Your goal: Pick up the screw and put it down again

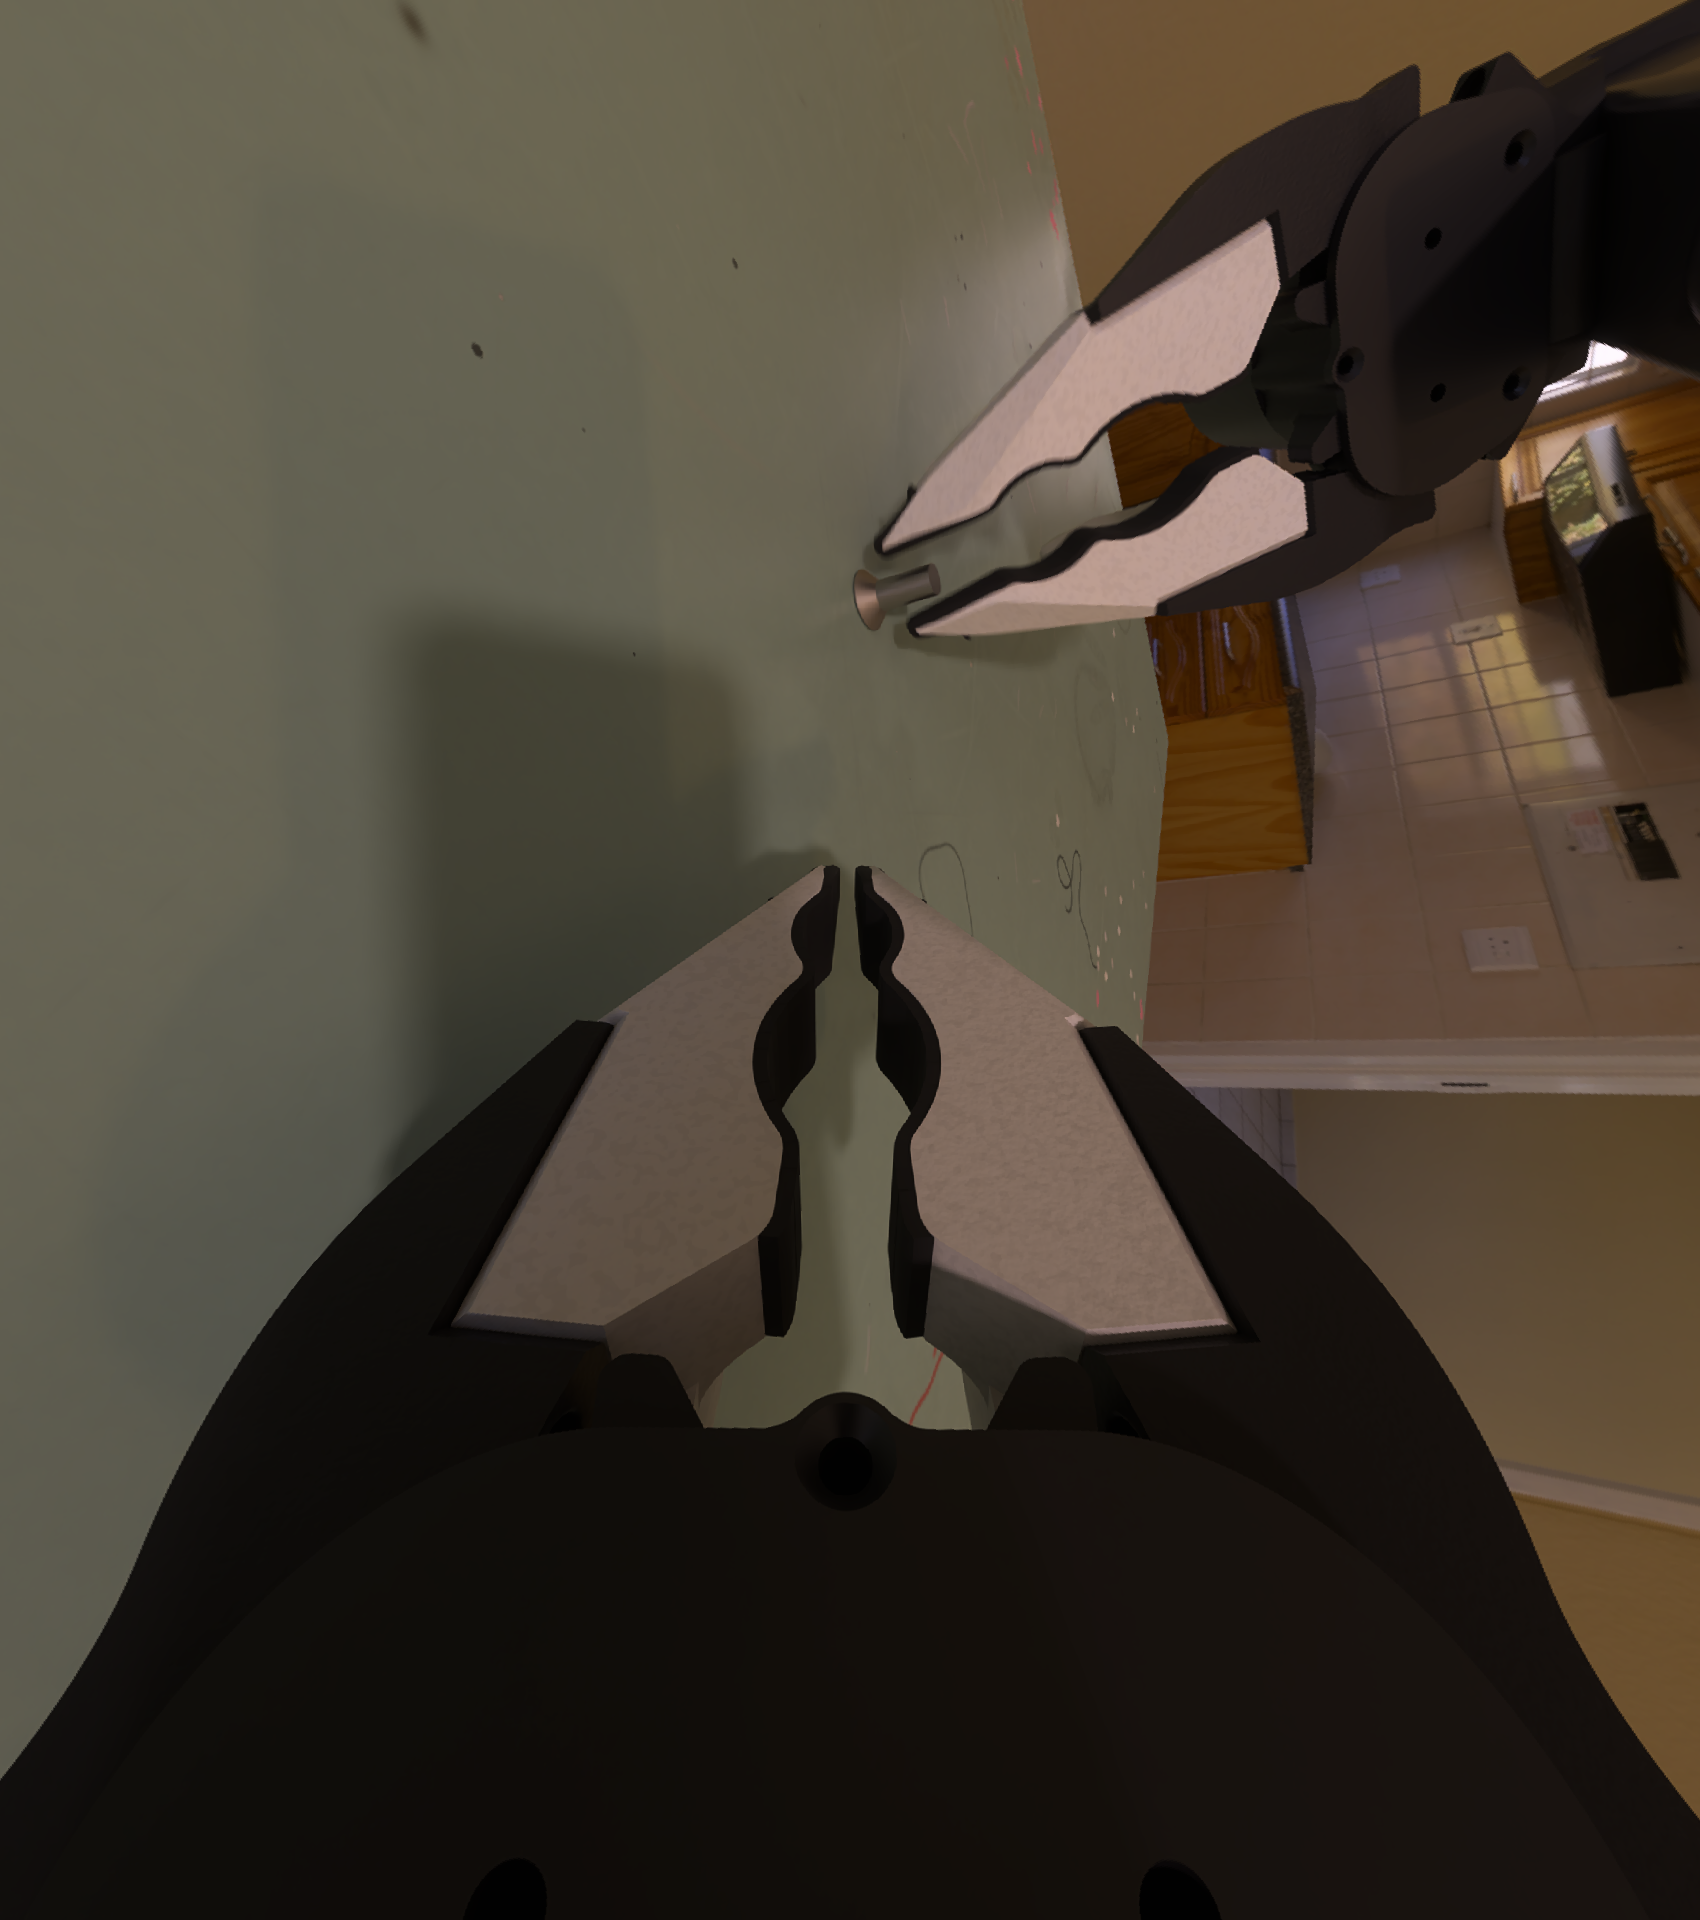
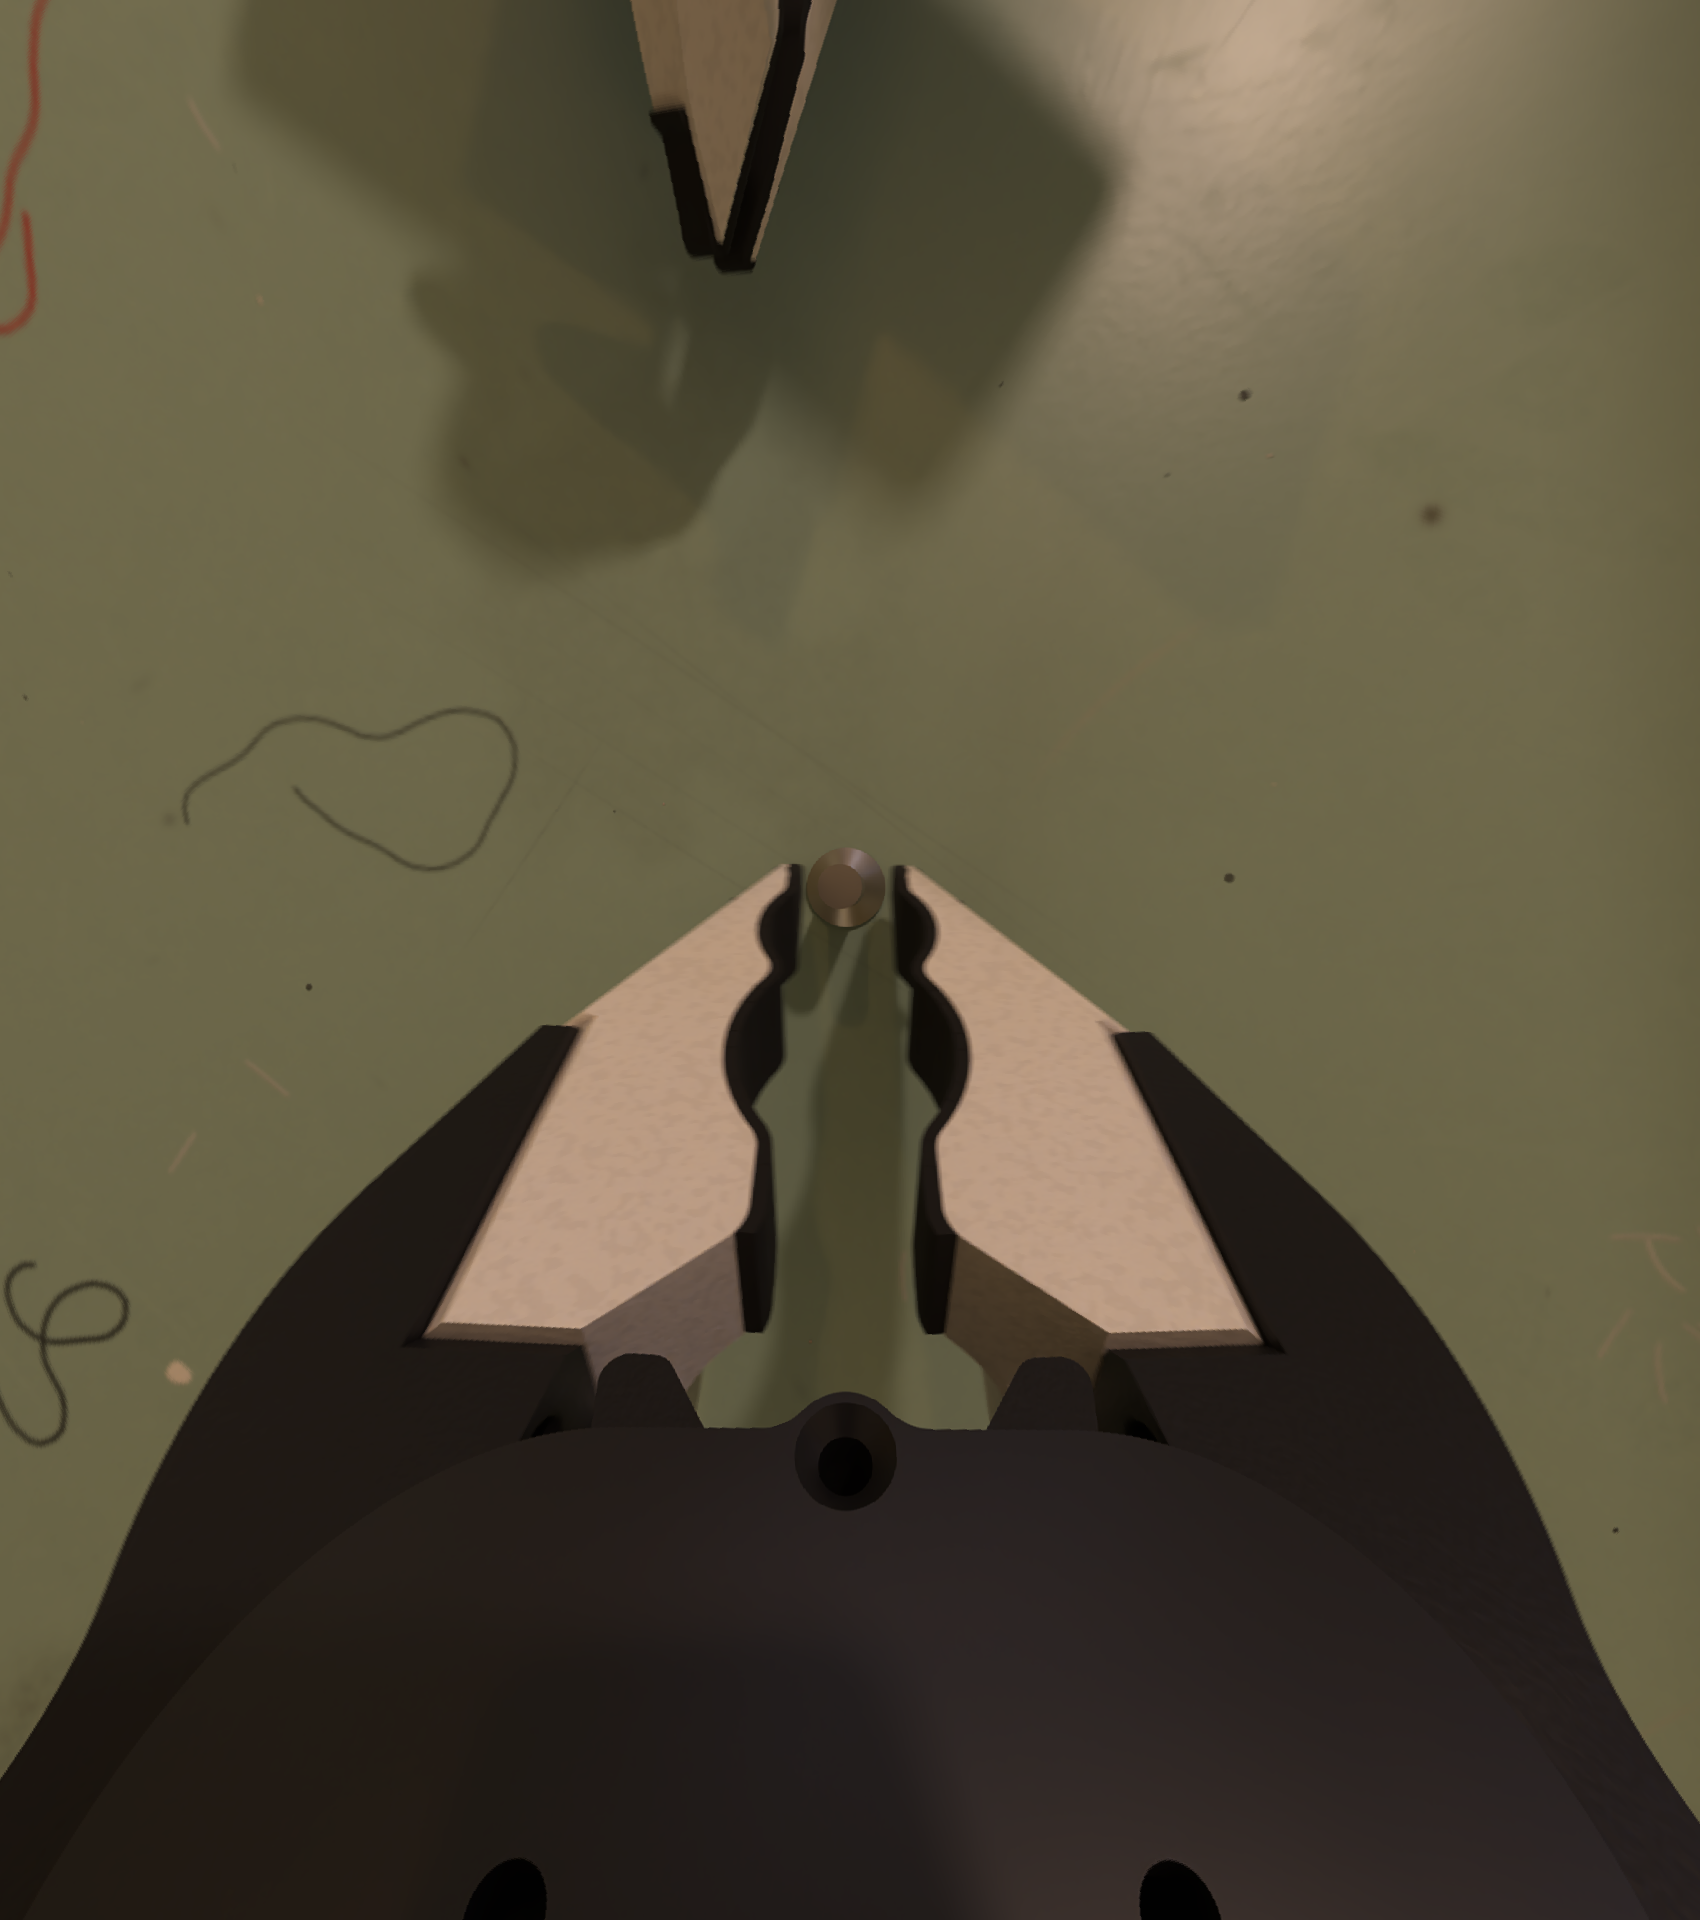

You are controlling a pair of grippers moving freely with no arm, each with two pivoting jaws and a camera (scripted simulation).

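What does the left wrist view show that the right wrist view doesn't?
Only the left wrist view shows the room past the table's edge: wooden cabinets and a tiled floor, plus the screw from the side.

Only the right wrist view shows a red thread and dark threads, and the screw's round end.

Both show the green table, the screw between the right gripper fingers, and the left gripper.

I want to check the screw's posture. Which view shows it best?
The left wrist view: the screw shows side-on, shank and head, on the table. The right wrist view shows only one round end.
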